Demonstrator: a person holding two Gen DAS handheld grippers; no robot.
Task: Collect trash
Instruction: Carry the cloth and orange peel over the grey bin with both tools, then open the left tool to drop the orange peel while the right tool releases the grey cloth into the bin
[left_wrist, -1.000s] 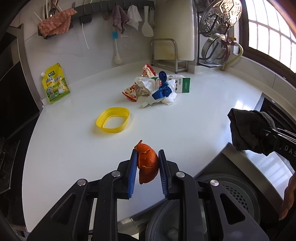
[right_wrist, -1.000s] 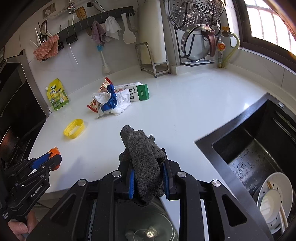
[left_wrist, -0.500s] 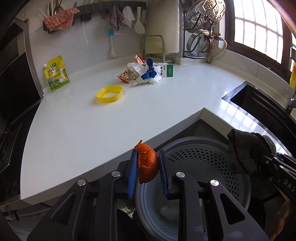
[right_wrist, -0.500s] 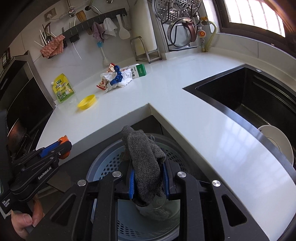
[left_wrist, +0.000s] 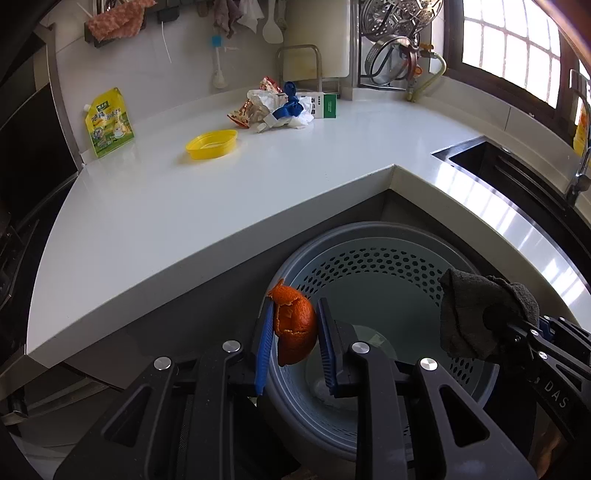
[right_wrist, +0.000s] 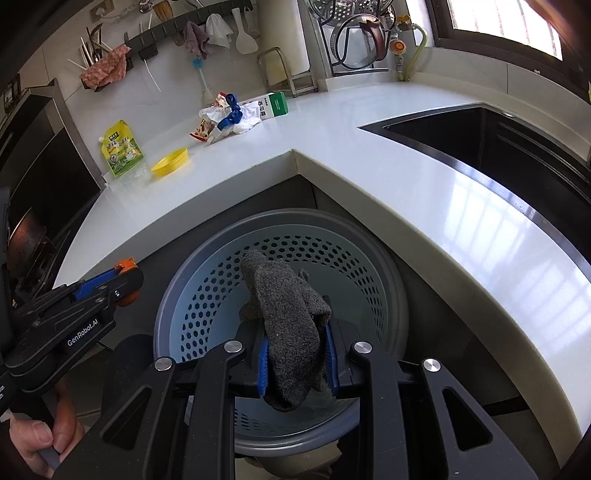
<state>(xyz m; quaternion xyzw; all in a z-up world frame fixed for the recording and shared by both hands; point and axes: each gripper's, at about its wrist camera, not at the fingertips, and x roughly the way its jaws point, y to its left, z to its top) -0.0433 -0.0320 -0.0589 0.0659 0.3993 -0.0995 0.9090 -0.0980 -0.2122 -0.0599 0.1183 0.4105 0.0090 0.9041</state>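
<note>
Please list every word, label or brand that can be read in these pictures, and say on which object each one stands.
"GenRobot.AI": white letters on the side of the left gripper, right wrist view.
"DAS": partial white letters, cut off, on the body of the right gripper, left wrist view.
Yellow pouch: printed characters, too small to read.
White and green carton: printed characters, too blurred to read.
Red snack wrapper: print unreadable.

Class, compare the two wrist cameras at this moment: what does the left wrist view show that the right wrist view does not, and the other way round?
Only the left wrist view shows the orange peel whole, clamped in the left gripper. Only the right wrist view shows the person's hand on the left gripper's handle. Both show the perforated bin, the grey cloth clamped in the right gripper, and the yellow lid on the counter.
</note>
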